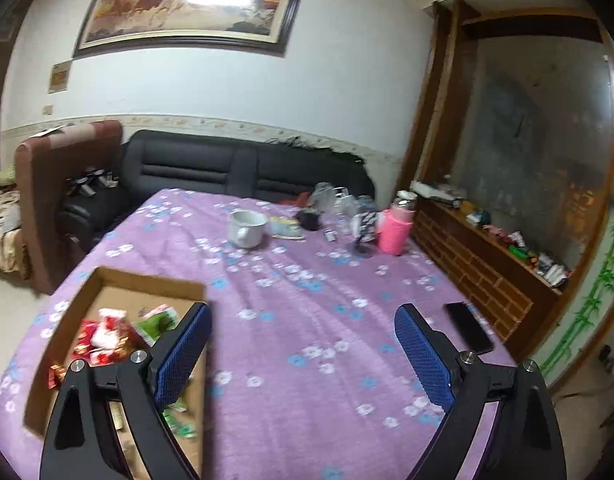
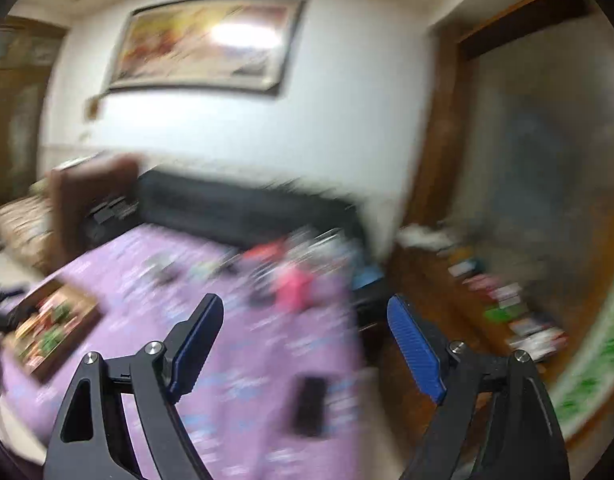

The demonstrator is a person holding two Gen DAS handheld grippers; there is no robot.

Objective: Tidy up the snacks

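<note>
My left gripper [image 1: 303, 344] hangs over the desk [image 1: 291, 320], fingers [image 1: 183, 356] spread wide and empty. The box [image 1: 107, 280] sits at the desk's near left corner, partly under my left finger, with red and green snacks [image 1: 107, 336] inside. A phone [image 1: 469, 332] lies just right of my right finger. My right gripper [image 2: 307, 340] is also wide open, holding nothing; its view is blurred, with the box [image 2: 87, 316] far left and the phone [image 2: 309, 404] between the fingers.
</note>
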